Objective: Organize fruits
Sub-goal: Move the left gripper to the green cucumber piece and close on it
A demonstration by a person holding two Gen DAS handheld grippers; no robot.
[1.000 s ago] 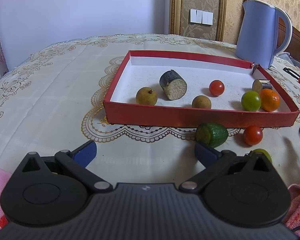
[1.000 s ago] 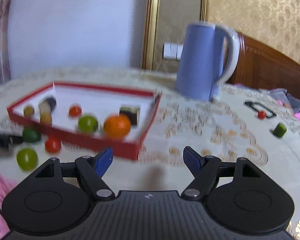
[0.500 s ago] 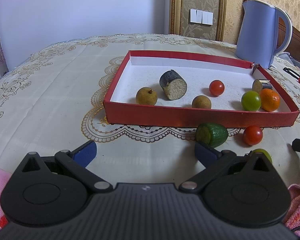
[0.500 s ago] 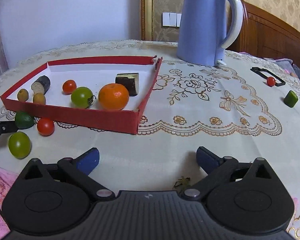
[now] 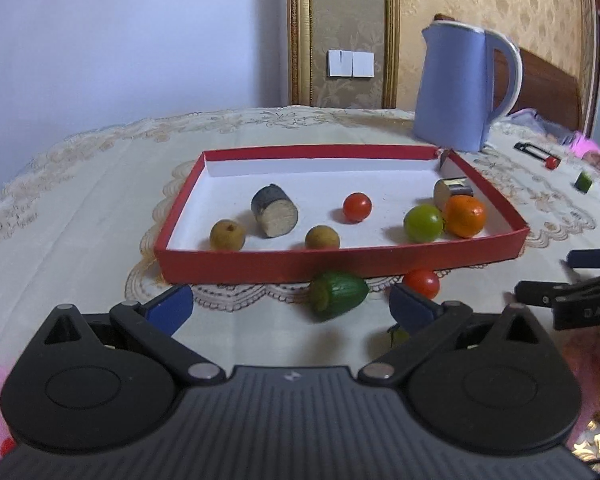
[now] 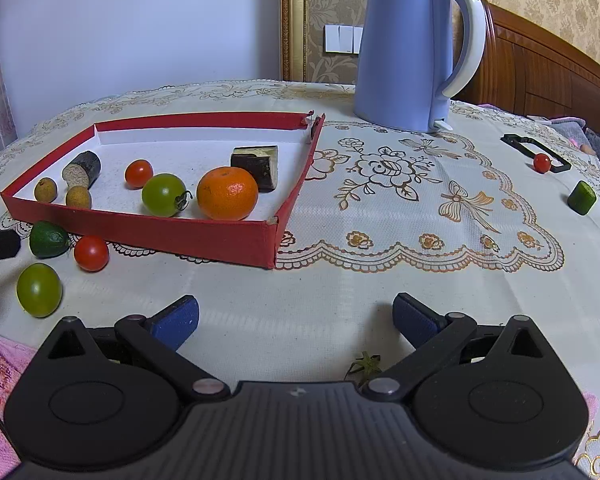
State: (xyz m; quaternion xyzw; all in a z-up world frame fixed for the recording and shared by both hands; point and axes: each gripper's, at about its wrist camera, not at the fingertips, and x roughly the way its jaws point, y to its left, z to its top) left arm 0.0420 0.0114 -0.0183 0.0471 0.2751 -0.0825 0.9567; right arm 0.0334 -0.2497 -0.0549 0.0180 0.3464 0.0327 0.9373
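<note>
Both sets of fingers (image 5: 287,306) (image 6: 296,320) apart, empty. Could nudge the green stub (image 5: 338,294) or red tomato (image 5: 421,283) rolling along the near box wall (image 5: 340,264) if closed off-centre.

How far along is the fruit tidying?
Partly done: the orange and six other pieces sit in the red box. Both grippers are open and empty. Left outside: a cucumber stub, red tomato, green tomato, and two far pieces.

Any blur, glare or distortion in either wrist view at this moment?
Left wrist view: slightly soft, fisheye-bent table edge, soft shadows under the cut green cucumber piece. Right wrist view: sharp, glare on the pale blue electric kettle, curved at edges.
</note>
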